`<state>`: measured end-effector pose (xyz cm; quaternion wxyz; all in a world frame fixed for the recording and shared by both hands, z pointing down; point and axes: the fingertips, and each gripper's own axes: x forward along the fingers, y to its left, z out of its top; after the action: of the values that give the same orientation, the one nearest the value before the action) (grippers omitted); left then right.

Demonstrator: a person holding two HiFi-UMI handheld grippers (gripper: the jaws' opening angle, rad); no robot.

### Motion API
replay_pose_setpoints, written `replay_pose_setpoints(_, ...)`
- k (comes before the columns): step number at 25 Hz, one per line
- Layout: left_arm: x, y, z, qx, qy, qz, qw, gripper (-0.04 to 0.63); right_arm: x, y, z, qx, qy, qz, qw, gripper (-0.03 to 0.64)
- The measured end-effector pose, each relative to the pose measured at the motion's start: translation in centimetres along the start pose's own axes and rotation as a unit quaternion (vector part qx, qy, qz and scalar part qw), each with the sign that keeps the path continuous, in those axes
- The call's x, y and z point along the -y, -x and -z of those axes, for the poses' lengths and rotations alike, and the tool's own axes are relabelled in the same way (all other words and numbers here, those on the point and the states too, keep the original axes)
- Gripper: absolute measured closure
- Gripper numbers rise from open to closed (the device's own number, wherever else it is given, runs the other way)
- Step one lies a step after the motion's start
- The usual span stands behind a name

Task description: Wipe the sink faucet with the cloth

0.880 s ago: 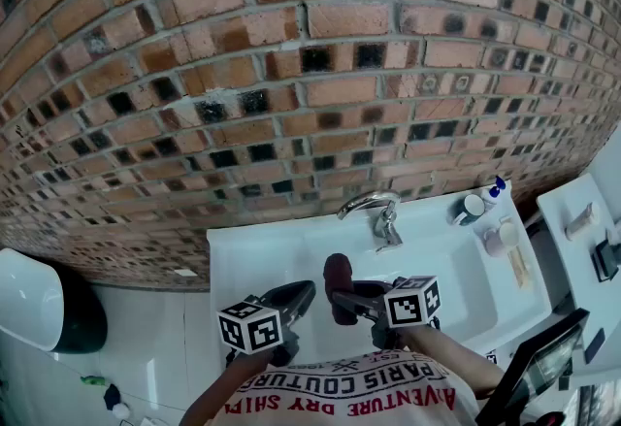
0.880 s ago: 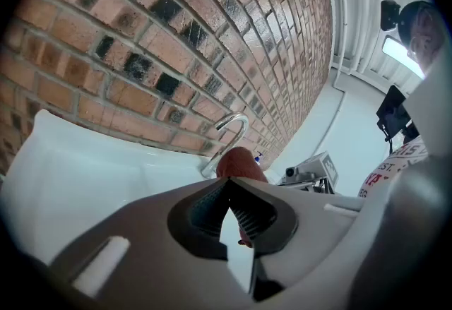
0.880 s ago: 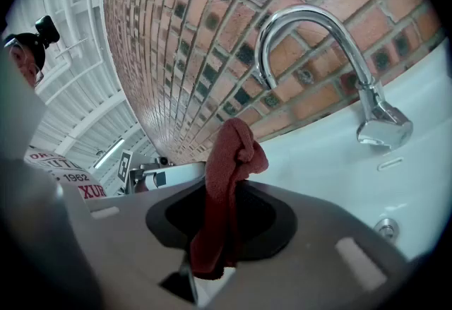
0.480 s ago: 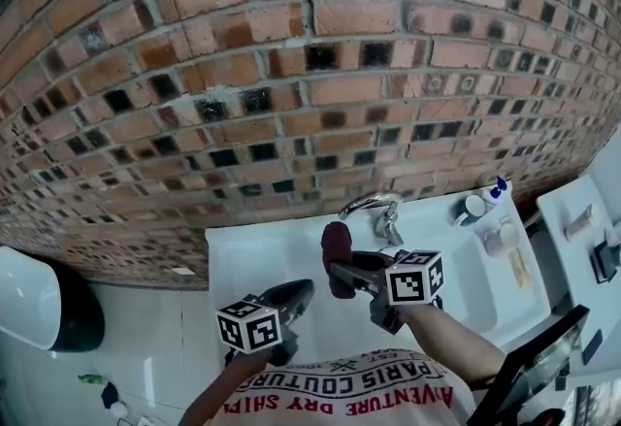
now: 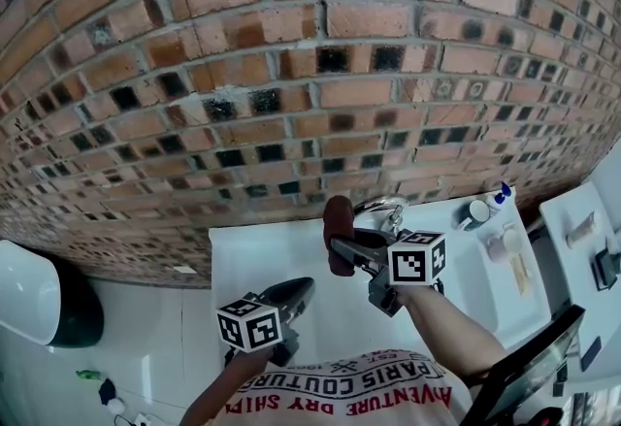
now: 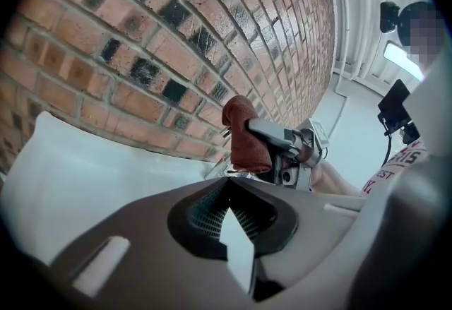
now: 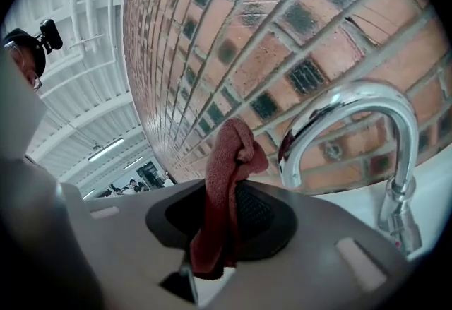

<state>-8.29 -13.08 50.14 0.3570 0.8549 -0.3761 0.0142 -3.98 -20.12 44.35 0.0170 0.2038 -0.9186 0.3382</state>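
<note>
My right gripper (image 5: 335, 245) is shut on a dark red cloth (image 5: 339, 235), which it holds bunched and upright over the white sink (image 5: 254, 254), just left of the chrome faucet (image 5: 386, 212). Seen along the right gripper's jaws, the cloth (image 7: 224, 197) hangs close beside the curved faucet spout (image 7: 353, 114) without clearly touching it. My left gripper (image 5: 296, 293) hovers low over the sink's front left, jaws together and empty. From the left gripper view, the cloth (image 6: 244, 141) and right gripper (image 6: 265, 132) show ahead of my left gripper (image 6: 227, 192) against the brick wall.
A brick wall (image 5: 291, 75) rises right behind the sink. A cup (image 5: 473, 212), a blue-capped bottle (image 5: 497, 195) and small items (image 5: 506, 242) sit on the sink's right ledge. A white shelf (image 5: 582, 230) stands at right, a toilet (image 5: 34, 293) at far left.
My right gripper has carried the cloth up and toward the wall, closer to the faucet spout. The left gripper has stayed almost in place.
</note>
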Motion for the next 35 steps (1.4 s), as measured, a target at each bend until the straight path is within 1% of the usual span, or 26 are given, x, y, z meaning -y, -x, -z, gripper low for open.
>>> replay_pose_setpoints(8,-0.5,-0.2,0.8,-0.006,0.012,-0.004,0.9999,0.592,2.9,-0.6,-0.6,0.013,-0.025,0.015,0.999,0.522)
replay_pose_setpoints(16,-0.9,0.0,0.8,-0.006,0.012,-0.011,0.9998,0.592,4.7,-1.3,0.7,0.007,-0.065,0.018,0.998,0.523)
replay_pose_setpoints(23,-0.8,0.0,1.0,-0.009,0.012,-0.011,0.9998,0.592,4.7,-1.0,0.5,0.015,-0.076,0.018,0.997,0.523)
replay_pose_setpoints(30,-0.5,0.2,0.9,-0.008,0.009,-0.007,0.9999,0.592,4.3,-0.3,-0.3,0.021,-0.07,0.018,0.997,0.523)
replay_pose_setpoints(35,-0.2,0.1,0.9,-0.009,0.005,-0.006,0.9999,0.592,3.9,0.8,-1.4,0.036,-0.068,0.017,0.997,0.523)
